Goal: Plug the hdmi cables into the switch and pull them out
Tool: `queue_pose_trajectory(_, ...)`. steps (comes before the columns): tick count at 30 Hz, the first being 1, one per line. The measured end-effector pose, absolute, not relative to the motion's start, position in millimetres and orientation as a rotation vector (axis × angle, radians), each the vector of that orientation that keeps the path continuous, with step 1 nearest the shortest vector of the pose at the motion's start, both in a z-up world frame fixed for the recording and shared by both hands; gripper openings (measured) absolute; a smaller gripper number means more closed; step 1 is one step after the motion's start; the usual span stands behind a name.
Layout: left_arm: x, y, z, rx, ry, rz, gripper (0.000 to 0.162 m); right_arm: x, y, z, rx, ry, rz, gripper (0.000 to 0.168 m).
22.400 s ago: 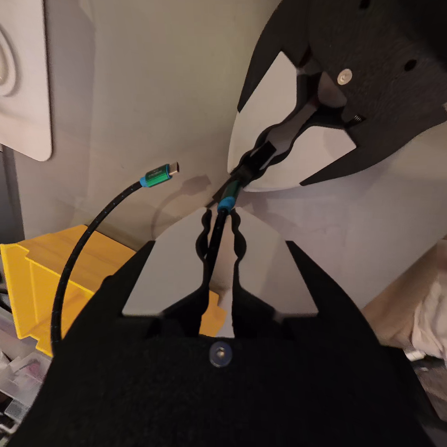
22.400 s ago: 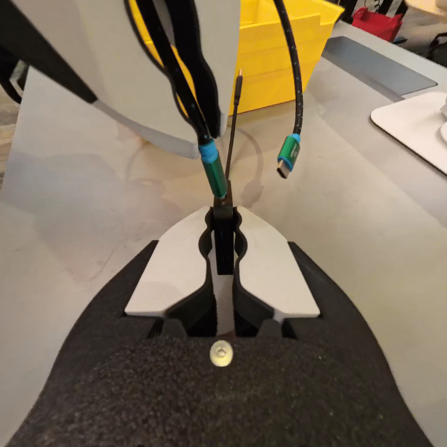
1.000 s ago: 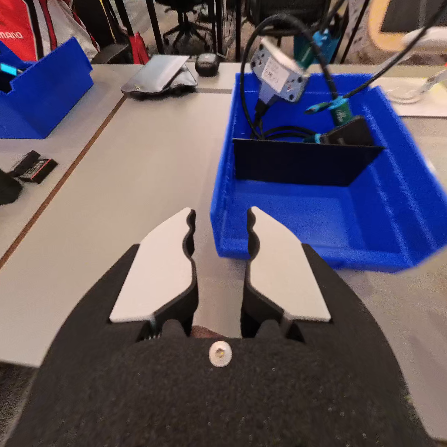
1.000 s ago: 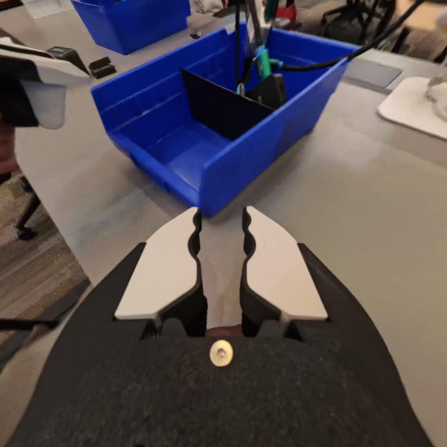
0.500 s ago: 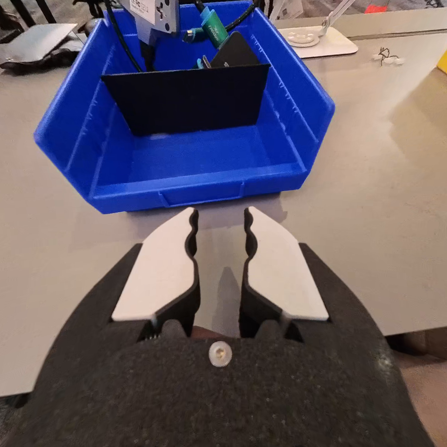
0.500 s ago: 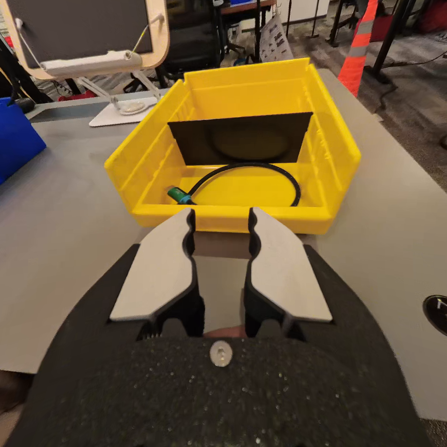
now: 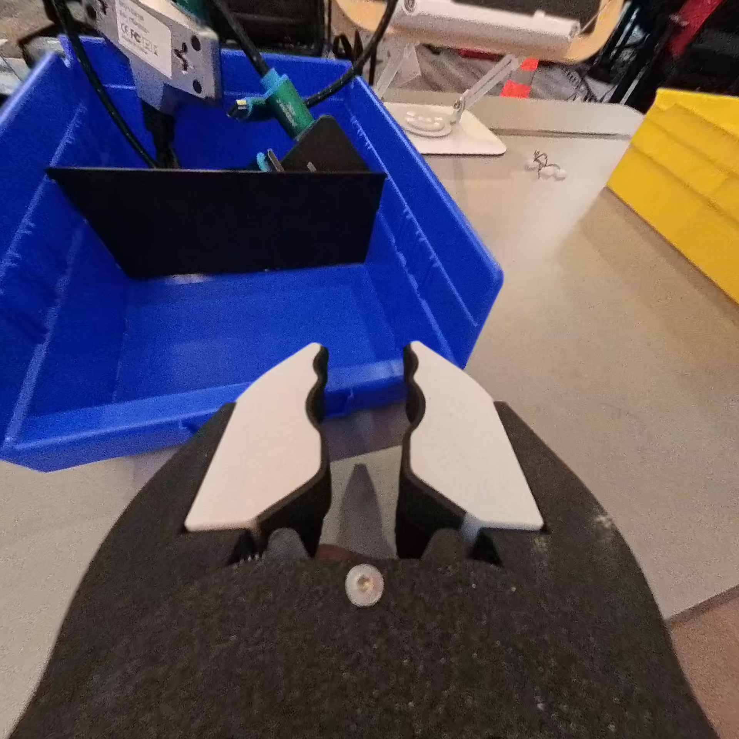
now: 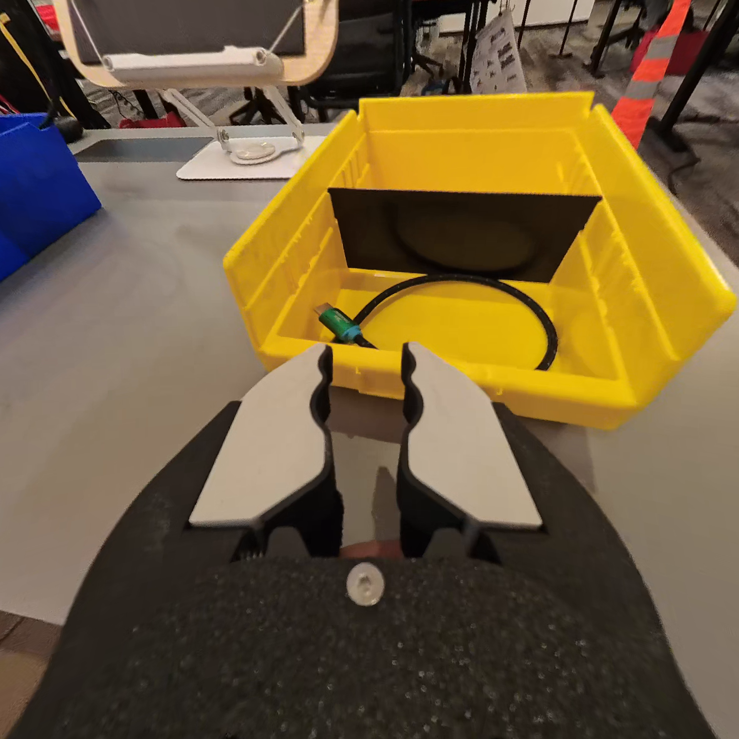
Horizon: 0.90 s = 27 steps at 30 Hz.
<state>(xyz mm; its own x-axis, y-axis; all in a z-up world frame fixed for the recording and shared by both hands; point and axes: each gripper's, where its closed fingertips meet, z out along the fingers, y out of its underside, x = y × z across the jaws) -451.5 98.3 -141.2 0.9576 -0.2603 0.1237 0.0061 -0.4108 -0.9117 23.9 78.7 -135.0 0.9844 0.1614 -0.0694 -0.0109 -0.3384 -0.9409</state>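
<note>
While both claws stand parted and empty, the left gripper (image 7: 364, 352) faces the blue bin (image 7: 440, 256). The right gripper (image 8: 366, 352) faces the yellow bin (image 8: 500, 384), its cable (image 8: 548, 332) coiled just ahead. Bare table (image 8: 140, 320) lies left.

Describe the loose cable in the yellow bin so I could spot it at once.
Find the yellow bin on the grey table. In its near compartment, in front of the black divider, lies a black braided cable curled in a loop. Its green metal plug with a blue collar marks it; nothing else lies in that compartment.
</note>
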Motion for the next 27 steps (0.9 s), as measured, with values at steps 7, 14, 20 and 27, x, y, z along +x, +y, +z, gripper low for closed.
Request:
queue_pose_trajectory(7, -433.6, 121.0, -131.6, -2.000, 0.130, -0.466, 0.040, 9.5, 89.9, -124.9, -1.858, -0.193, 0.130, 0.030)
queue_pose_trajectory(14, -459.5, 207.3, -89.8, -2.094, 0.036, -0.413, 0.045, -14.1, 99.7, -122.2, -1.851, -0.243, 0.198, 0.030)
queue_pose_trajectory(20, -465.6, 272.7, -107.1, -2.195, 0.041, -0.391, 0.040, -30.7, 103.1, -125.8, -1.853, -0.314, 0.224, 0.030)
queue_pose_trajectory(27, -459.5, 272.1, -92.8, -2.154, 0.029, -0.457, 0.024, -40.6, 106.1, -123.4, -1.848, -0.312, 0.268, 0.029)
